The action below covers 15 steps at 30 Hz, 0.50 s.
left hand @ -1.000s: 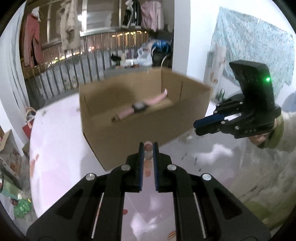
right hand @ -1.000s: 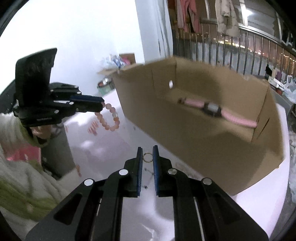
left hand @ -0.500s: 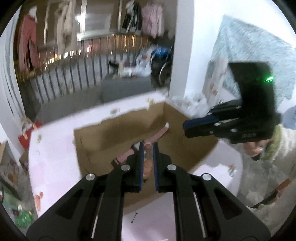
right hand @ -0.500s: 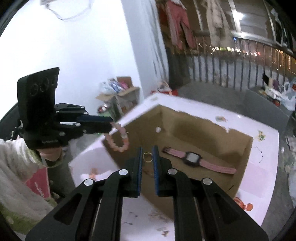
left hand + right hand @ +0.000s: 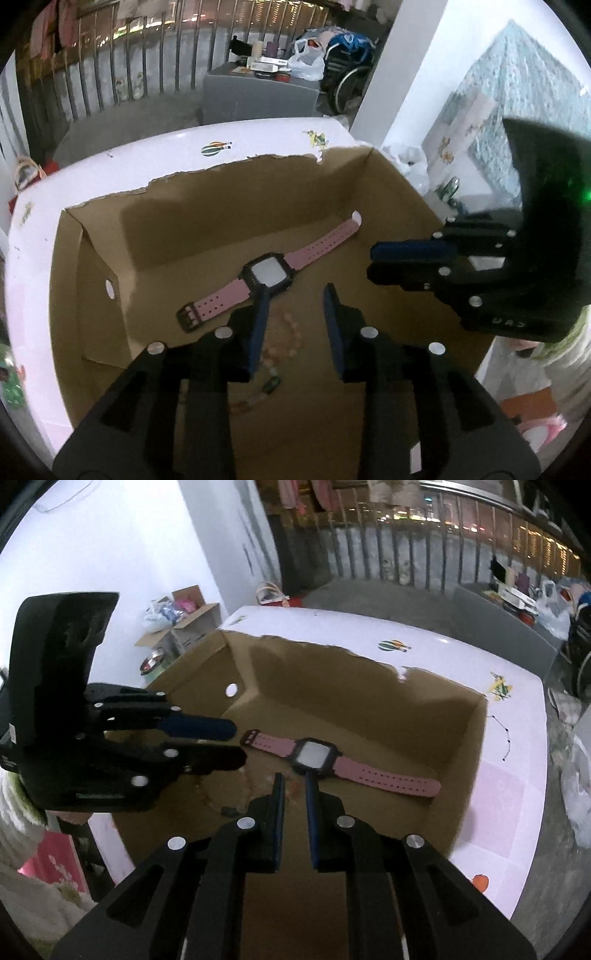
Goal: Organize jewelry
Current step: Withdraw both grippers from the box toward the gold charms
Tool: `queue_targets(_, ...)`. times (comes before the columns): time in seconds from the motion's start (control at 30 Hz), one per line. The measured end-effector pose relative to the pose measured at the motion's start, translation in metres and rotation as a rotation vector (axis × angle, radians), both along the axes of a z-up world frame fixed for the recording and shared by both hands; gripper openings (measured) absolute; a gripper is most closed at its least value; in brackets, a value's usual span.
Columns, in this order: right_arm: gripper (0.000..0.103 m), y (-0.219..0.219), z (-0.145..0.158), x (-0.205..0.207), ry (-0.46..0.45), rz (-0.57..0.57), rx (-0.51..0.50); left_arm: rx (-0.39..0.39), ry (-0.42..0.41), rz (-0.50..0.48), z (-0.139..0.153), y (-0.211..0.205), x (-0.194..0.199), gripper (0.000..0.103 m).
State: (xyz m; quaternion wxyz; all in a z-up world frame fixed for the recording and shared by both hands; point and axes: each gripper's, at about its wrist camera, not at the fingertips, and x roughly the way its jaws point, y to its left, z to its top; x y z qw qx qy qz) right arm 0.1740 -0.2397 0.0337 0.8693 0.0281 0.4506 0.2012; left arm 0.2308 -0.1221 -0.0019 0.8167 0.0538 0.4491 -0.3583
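**Both grippers over open cardboard box, bracelet on box floor**

Left gripper hangs over the cardboard box, jaws spread wide, nothing between them. Directly below the gap, a pink bead bracelet lies on the box floor, partly hidden behind the left finger; it runs down toward a small dark piece near the gripper body. Not touching the fingers as far as can be seen.

Right gripper is also over the box, jaws parted by a narrow gap. Nothing clearly held; a small reddish blur shows in the gap, too blurred to tell what it is. In the left wrist view the right gripper comes in from the right side, fingertips above the box floor just right of the watch.

Pink-strap watch lies flat on the box floor, strap stretched out diagonally, black case face up, buckle end toward the box's left wall. In the right wrist view the watch sits just beyond the right gripper's tips.

Box sits on a white table with small cartoon stickers; far rim of the box is torn and ragged. Metal railing behind the table.
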Motion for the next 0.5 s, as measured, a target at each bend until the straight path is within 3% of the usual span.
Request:
queue_targets(0.1, 0.013, -0.006, 0.003, -0.001, -0.015, -0.017, 0.013, -0.010, -0.011, 0.015, 0.004, 0.004, -0.001, 0.030)
queue_targets(0.27, 0.024, -0.011, 0.017, -0.026, -0.079, -0.024, -0.005, -0.038, -0.065, 0.020, 0.019, 0.020, -0.018, 0.030)
queue_targets(0.5, 0.030, -0.010, 0.043, -0.090, -0.220, 0.003, 0.016, -0.069, -0.217, -0.023, 0.044, 0.056, -0.079, 0.036)
